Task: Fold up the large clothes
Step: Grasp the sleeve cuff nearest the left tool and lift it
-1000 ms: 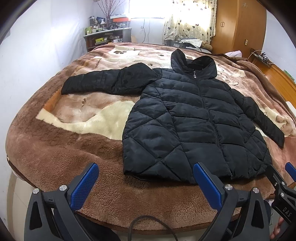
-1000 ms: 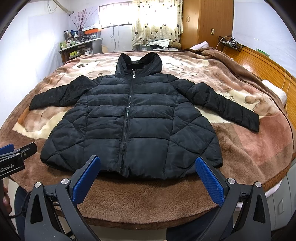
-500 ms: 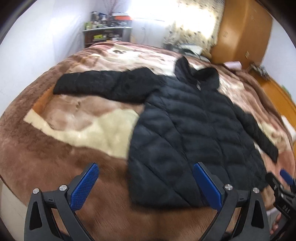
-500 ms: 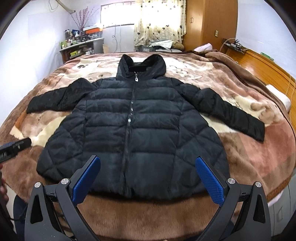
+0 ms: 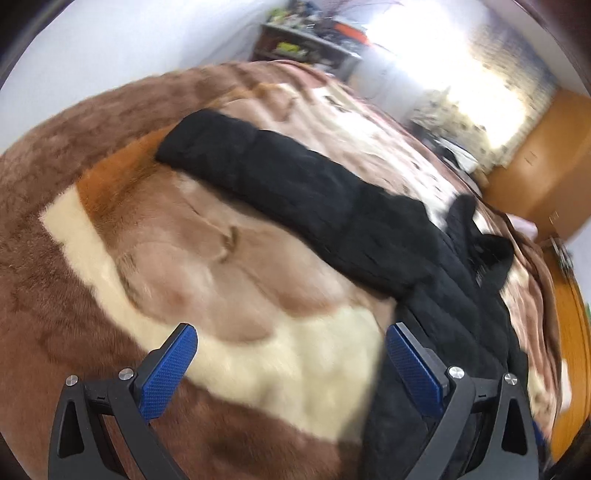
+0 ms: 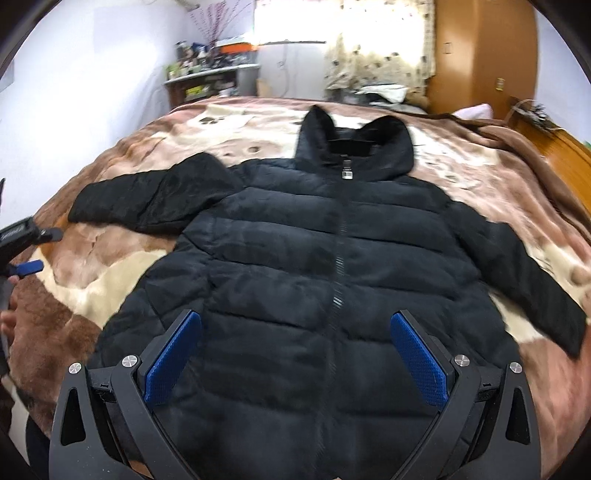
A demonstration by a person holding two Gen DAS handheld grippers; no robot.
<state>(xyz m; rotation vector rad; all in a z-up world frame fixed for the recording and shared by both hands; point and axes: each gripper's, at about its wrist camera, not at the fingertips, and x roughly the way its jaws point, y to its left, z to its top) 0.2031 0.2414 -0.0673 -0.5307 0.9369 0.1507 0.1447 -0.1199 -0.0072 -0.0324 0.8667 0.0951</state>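
Both spread, empty claws, left (image 5: pixel 290 363) and right (image 6: pixel 295 356), advanced over the jacket (image 6: pixel 332 280), blanket (image 5: pixel 221 266) bare beside.

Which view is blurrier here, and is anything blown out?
Left wrist view: heavy motion blur over the blanket and jacket sleeve, window blown out. Right wrist view: milder blur, black puffer jacket readable, window overexposed.

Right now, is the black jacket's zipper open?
No, in the right wrist view the black jacket lies flat on the blanket with its zipper closed up to the collar.
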